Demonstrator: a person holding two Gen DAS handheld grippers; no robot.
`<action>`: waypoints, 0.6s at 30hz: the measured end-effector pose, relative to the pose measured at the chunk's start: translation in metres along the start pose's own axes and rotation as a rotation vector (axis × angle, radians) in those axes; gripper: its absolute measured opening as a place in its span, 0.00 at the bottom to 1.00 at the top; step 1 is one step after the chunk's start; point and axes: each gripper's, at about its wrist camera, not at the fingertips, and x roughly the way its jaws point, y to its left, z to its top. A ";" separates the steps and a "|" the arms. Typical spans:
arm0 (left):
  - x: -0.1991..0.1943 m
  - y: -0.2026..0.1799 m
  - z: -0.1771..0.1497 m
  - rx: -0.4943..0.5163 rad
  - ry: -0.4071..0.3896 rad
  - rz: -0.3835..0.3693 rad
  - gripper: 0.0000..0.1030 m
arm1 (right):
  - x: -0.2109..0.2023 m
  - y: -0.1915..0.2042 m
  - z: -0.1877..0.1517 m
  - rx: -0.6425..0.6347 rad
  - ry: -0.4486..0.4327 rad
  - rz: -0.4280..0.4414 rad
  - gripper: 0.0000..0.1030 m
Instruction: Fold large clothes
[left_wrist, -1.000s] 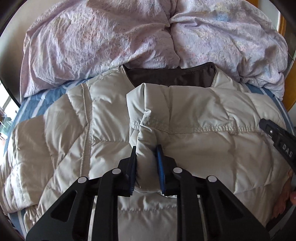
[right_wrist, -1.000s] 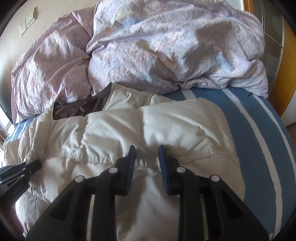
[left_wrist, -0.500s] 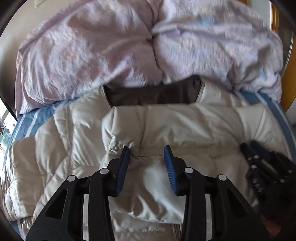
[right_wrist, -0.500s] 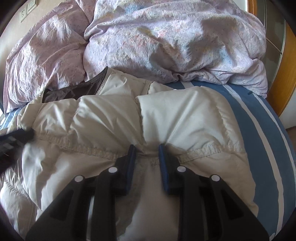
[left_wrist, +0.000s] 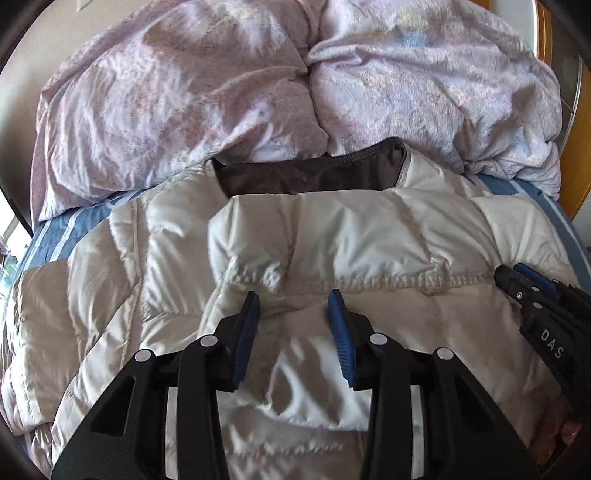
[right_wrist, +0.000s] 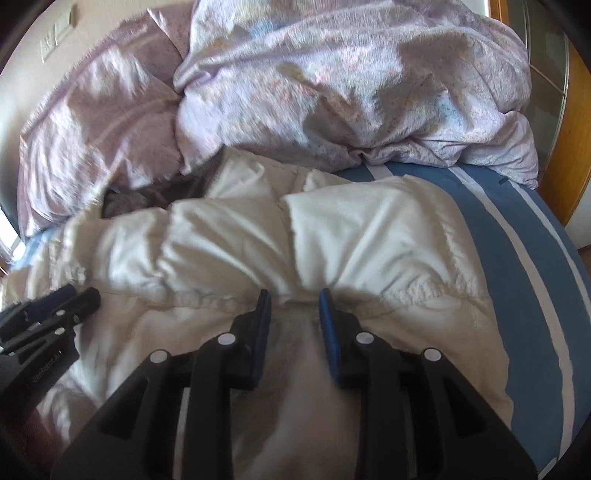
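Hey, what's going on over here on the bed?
A person is folding a cream puffer jacket on a blue striped bed, a handheld gripper in each hand. The lower part is folded up over the body, its gathered hem lying across the middle. The left gripper hovers open over that hem, gripping nothing. The right gripper sits further along the hem, fabric bunched between its fingers. A rumpled lilac duvet is heaped behind.

My bed's blue striped sheet (right_wrist: 509, 236) has the cream puffer jacket (left_wrist: 332, 236) spread flat across it, with a crumpled lilac duvet (left_wrist: 229, 92) bunched up behind.
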 end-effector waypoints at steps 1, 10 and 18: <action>-0.004 0.004 -0.003 -0.011 0.005 -0.011 0.39 | -0.004 0.003 0.000 0.003 -0.004 0.013 0.28; -0.047 0.060 -0.028 -0.099 -0.026 0.006 0.53 | -0.016 0.037 -0.003 -0.049 -0.001 -0.027 0.26; -0.083 0.139 -0.049 -0.252 -0.082 0.080 0.57 | 0.007 0.022 -0.006 -0.029 0.033 -0.073 0.26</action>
